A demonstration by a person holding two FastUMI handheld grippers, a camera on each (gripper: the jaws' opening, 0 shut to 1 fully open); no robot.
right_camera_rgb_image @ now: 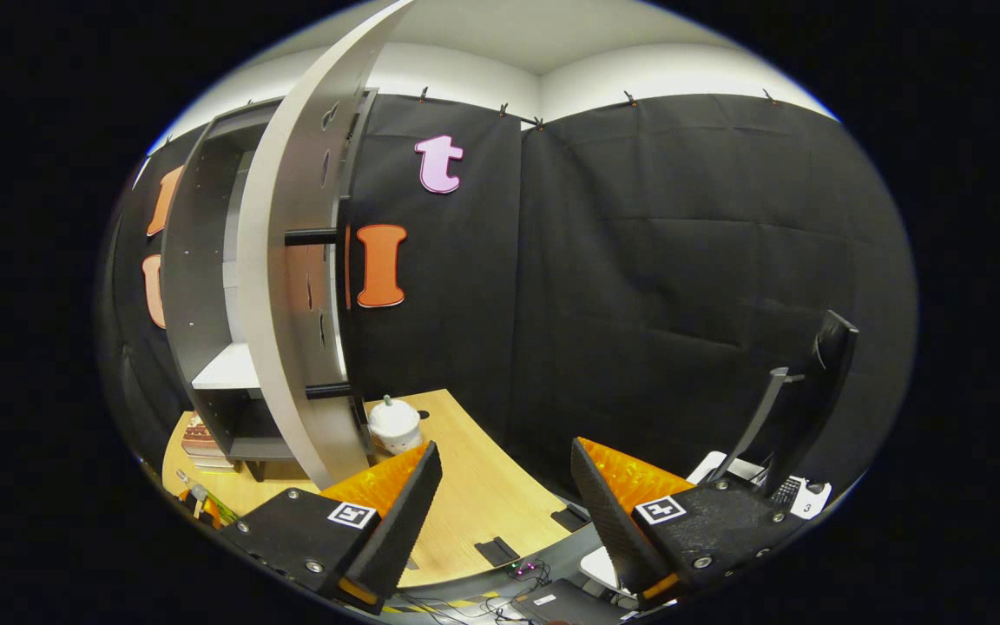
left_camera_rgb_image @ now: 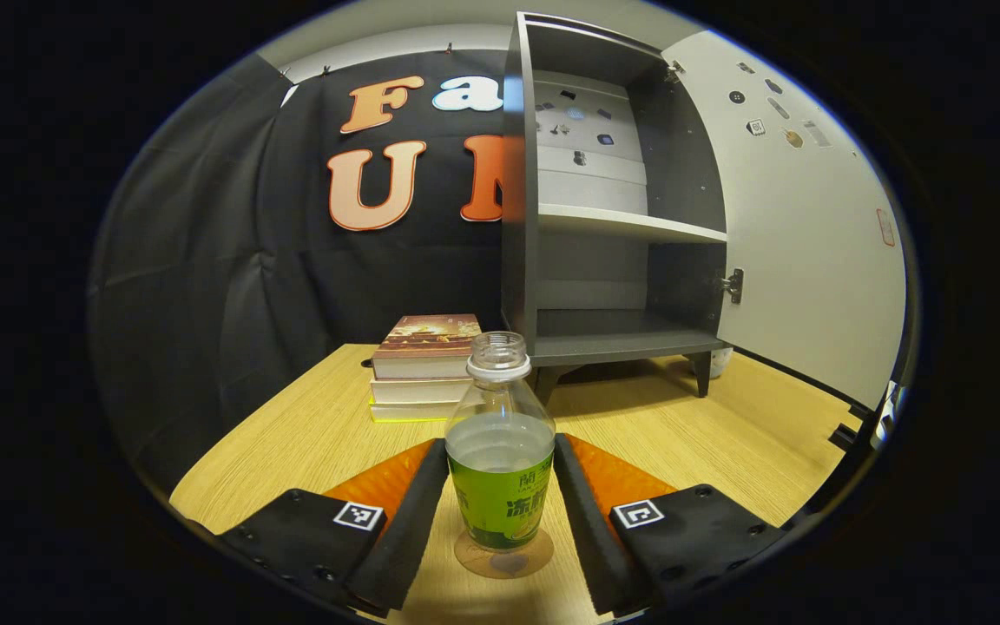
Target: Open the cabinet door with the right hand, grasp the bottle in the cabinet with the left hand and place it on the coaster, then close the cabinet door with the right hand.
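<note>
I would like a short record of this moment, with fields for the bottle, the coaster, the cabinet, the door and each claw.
bottle: upright, no cap, standing on the coaster
coaster: round, on the wooden table
cabinet: shelves bare
door: wide open
left claw: open around the bottle, fingers close to its sides, contact unclear
right claw: open, holding nothing, beside the door's edge

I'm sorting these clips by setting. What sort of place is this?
Probably a recording booth, not a home: black cloth walls a wooden table holding a small cabinet, books and a bottle on a coaster.
</note>
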